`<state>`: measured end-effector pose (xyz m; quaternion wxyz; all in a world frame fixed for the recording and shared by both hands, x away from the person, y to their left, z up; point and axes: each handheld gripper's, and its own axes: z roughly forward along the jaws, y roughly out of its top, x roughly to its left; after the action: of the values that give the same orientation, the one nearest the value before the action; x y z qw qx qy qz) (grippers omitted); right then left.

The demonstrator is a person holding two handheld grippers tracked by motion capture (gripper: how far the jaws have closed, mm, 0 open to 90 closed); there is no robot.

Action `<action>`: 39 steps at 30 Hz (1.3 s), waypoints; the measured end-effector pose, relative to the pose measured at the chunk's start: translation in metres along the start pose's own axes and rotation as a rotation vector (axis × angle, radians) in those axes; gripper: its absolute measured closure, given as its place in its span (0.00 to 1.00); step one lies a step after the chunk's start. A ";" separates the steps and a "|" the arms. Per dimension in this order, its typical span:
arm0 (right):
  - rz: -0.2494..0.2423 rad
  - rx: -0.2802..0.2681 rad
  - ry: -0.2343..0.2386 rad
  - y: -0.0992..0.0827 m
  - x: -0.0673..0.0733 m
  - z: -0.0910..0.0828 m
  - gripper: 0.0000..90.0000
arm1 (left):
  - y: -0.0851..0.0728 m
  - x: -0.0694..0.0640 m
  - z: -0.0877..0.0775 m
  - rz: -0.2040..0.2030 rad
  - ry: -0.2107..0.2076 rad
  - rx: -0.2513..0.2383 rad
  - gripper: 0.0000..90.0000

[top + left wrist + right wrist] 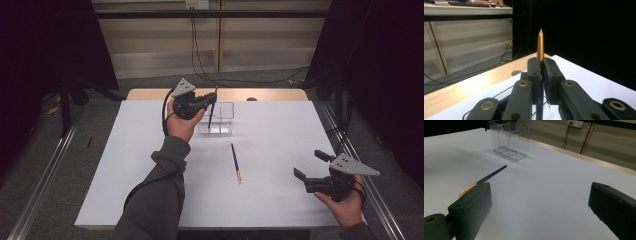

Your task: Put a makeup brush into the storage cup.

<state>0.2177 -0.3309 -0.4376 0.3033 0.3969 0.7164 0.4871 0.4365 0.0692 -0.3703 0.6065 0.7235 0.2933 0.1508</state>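
in the high view the left gripper hangs over the clear box, which stands on the white table toward its far edge. its jaws are pressed together on a dark pen that stands nearly upright, its lower end down inside the left part of the clear box, though which compartment cannot be told. a second pen lies flat on the table nearer the person than the clear box, well apart from it, with its gold end pointing toward the person. the right gripper is held far to the right of the clear box, near the table's near right corner, with its jaws spread wide and nothing between them.

in the left gripper view the two black pads pinch the pen held in the left gripper just below its gold pointed end, which sticks straight up above them. the wooden table edge runs behind.

in the right gripper view the right gripper's fingers stand far apart over bare table. the clear box shows beyond them with its dividers visible, and the second pen lies between the clear box and the left finger, its gold end nearest that finger.
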 end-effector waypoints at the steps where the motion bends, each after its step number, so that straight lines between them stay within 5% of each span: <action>1: 0.001 0.003 -0.005 0.000 0.000 0.000 0.05 | 0.000 0.000 0.001 -0.001 0.000 -0.003 0.94; 39: -0.009 -0.006 -0.005 0.000 -0.001 -0.001 0.05 | 0.005 -0.004 0.025 -0.006 0.015 -0.061 0.94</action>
<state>0.2177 -0.3321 -0.4369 0.3085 0.3942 0.7158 0.4868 0.4490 0.0470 -0.3705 0.6266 0.7024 0.2954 0.1633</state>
